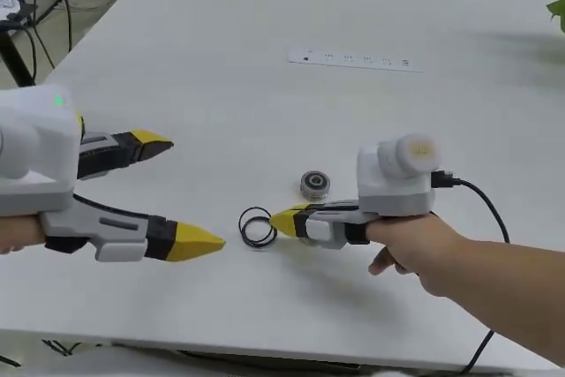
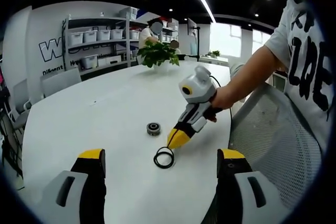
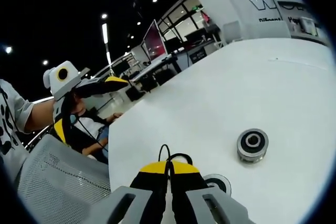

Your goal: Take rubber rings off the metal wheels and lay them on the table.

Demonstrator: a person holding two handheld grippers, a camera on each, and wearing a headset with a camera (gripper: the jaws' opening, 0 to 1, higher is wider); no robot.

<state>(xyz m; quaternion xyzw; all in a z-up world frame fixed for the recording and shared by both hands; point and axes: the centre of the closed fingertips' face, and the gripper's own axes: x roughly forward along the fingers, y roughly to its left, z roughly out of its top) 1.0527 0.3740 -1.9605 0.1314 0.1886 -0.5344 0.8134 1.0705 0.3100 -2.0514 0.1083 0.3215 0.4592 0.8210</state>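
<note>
Between the right hand-held gripper (image 1: 281, 220) jaws sit rubber rings (image 1: 256, 229).

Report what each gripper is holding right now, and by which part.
The right gripper looks shut on a rubber ring, pinching its near edge as it lies on the table. The left gripper is open and holds nothing.

Right gripper (image 3: 169, 165) — jaws pinching a rubber ring (image 3: 178, 156) (black), metal wheel (image 3: 252, 144) nearby.
</note>
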